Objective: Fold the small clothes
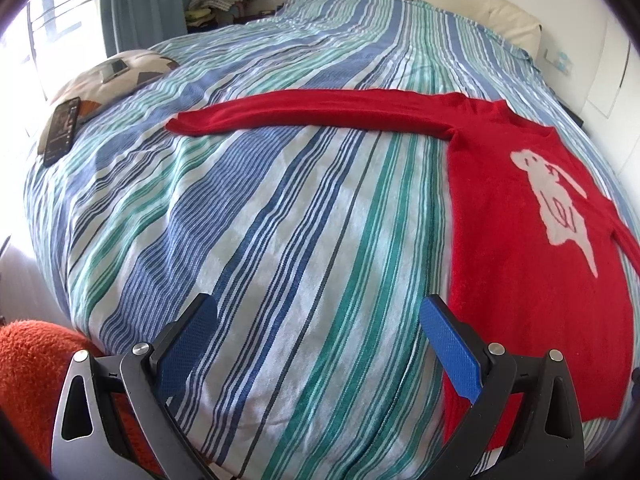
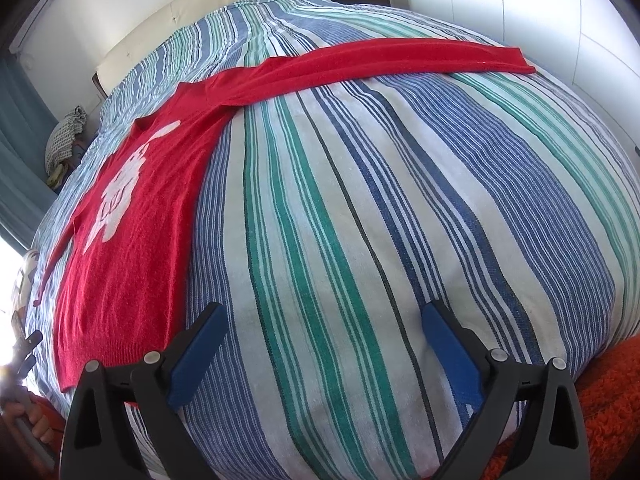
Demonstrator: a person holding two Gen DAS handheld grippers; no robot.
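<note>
The red sweater (image 1: 520, 216) lay flat on the striped bed (image 1: 280, 220), sleeves spread; both tongs, left (image 1: 320, 344) and right (image 2: 324, 344), stood wide, empty; a sleeve cuff seemed the best first grip.

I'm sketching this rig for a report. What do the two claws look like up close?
The left claw and right claw look alike: each has two flat blue textured pads on black angular fingers, pivoting on silver round-headed pins, with triangular cutouts in the dark outer arms. No cables, markings or sleeves show.
</note>
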